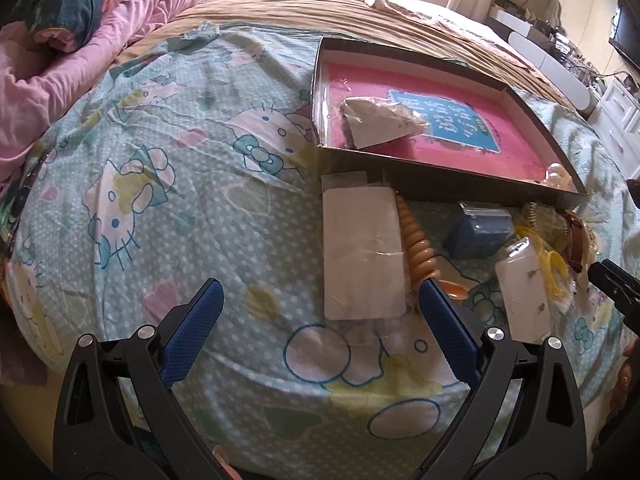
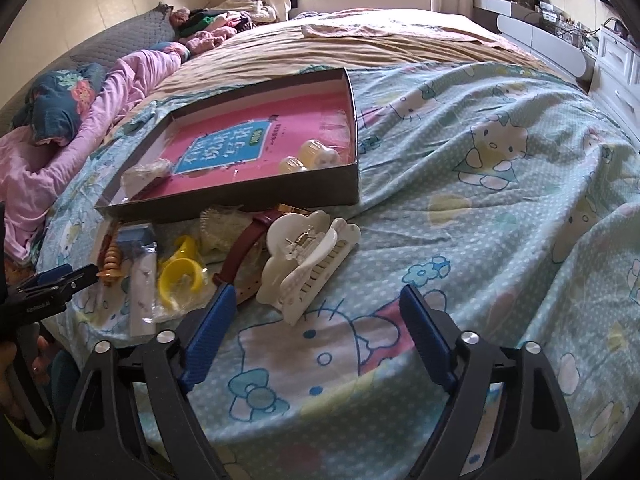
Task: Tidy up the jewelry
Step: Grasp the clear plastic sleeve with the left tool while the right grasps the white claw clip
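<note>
Loose jewelry lies on the cartoon bed sheet (image 2: 480, 240) in front of a shallow box (image 2: 260, 202). My right gripper (image 2: 316, 308) is open just short of a white hair claw (image 2: 304, 260), beside a brown watch strap (image 2: 244, 256) and yellow bangles (image 2: 180, 272). My left gripper (image 1: 320, 300) is open too, its pads either side of the near end of a white card in a clear bag (image 1: 362, 252). An orange spiral hair tie (image 1: 416, 240) lies against the card's right edge. The box (image 1: 420, 178) holds a pink book, a bagged item (image 1: 380, 120) and pale rings (image 2: 316, 152).
A blue item in a bag (image 1: 478, 232) and a small white packet (image 1: 524, 288) lie between the two grippers. Pink bedding (image 1: 80, 60) is heaped at the left. A white dresser (image 2: 616, 64) stands past the bed's right edge. A hand (image 2: 24, 368) holds the left gripper.
</note>
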A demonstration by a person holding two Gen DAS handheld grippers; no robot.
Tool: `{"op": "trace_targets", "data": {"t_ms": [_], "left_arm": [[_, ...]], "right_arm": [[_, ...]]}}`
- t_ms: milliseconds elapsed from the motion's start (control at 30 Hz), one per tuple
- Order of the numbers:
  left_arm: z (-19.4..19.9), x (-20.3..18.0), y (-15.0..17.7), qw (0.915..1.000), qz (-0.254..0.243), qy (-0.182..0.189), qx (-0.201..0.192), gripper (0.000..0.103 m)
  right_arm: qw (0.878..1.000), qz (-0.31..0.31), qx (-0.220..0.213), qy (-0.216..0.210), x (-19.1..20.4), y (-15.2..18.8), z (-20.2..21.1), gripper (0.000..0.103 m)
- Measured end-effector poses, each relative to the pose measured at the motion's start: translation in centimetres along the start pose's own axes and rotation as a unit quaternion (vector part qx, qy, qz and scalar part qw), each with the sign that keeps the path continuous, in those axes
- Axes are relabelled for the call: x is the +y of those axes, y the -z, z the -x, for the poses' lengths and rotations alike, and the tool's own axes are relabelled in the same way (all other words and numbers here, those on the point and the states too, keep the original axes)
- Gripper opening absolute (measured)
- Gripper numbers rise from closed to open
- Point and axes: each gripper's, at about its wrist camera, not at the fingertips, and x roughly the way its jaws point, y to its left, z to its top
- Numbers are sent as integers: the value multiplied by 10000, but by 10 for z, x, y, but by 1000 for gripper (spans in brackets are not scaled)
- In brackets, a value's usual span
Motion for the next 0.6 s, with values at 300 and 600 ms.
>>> {"op": "trace_targets", "data": {"t_ms": [300,600], "left_arm": [[-9,-1,-7,10000,21,-10,22,79],[-11,-11,-12,9997,-144,182,-8,33]], "right_arm": [[9998,-36,68,-156,-2,-8,-20,57],[9988,-289,102,-386,-8,-13,-30,55]]}}
